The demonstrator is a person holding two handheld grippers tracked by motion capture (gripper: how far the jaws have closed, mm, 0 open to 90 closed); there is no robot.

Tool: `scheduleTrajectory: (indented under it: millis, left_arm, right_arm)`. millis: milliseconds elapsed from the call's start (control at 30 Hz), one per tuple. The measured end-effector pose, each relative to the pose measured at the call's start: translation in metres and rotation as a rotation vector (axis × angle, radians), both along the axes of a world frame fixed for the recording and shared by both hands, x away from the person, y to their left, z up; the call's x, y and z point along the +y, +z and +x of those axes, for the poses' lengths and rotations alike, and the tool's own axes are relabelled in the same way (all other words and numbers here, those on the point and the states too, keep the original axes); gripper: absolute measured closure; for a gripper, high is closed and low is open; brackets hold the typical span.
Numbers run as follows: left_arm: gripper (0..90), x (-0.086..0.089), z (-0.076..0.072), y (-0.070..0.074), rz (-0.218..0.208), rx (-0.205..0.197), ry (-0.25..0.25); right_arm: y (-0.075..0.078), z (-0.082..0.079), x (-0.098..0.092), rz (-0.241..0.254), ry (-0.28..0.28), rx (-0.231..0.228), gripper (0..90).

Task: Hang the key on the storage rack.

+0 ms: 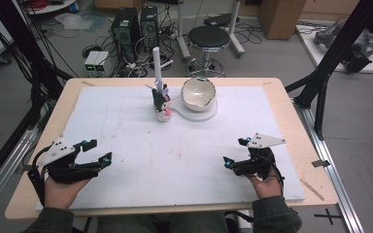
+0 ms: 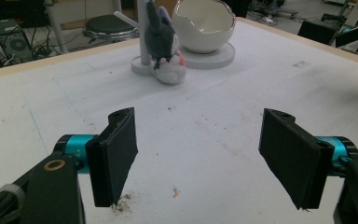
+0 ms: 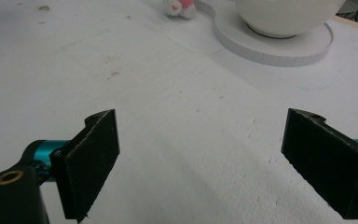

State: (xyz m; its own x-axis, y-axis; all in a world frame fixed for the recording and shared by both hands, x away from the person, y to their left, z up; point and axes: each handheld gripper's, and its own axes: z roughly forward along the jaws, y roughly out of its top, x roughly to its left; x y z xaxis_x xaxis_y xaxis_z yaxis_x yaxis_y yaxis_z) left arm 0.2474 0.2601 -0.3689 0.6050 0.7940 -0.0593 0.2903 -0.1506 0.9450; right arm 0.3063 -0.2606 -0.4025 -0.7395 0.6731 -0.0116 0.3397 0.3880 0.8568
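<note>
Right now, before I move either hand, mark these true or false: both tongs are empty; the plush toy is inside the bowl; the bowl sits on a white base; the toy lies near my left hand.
1. Both tongs are empty. True: the left tongs and the right tongs stand open over the white mat, with nothing between them.
2. The plush toy is inside the bowl. False: the plush toy stands on the mat beside the bowl, by a white post.
3. The bowl sits on a white base. True: it rests on a round white base.
4. The toy lies near the left hand. False: it is at the far side of the mat.
</note>
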Motion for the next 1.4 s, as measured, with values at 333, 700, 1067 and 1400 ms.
scheduleTrajectory:
  millis: [333, 700, 1067, 1400]
  left_arm:
    - [28.1, 0.0027, -0.0025, -0.0035, -0.004, 0.005, 0.005]
    - [28.0, 0.0040, -0.0033, -0.0036, -0.011, -0.002, 0.006]
    - [28.0, 0.0034, -0.0033, -0.0046, -0.009, 0.001, 0.004]
    - [27.5, 0.0060, -0.0033, -0.0079, -0.035, 0.011, -0.004]
  right_arm:
    - [-0.0006, 0.0006, 0.0000, -0.001, 0.002, -0.001, 10.2]
    - [-0.0009, 0.0009, 0.0002, -0.001, -0.002, 0.000, 10.2]
    - [-0.0015, 0.0013, 0.0000, -0.005, 0.001, 0.004, 10.3]
    - [-0.0022, 0.0018, 0.0001, -0.008, 0.001, 0.005, 10.2]
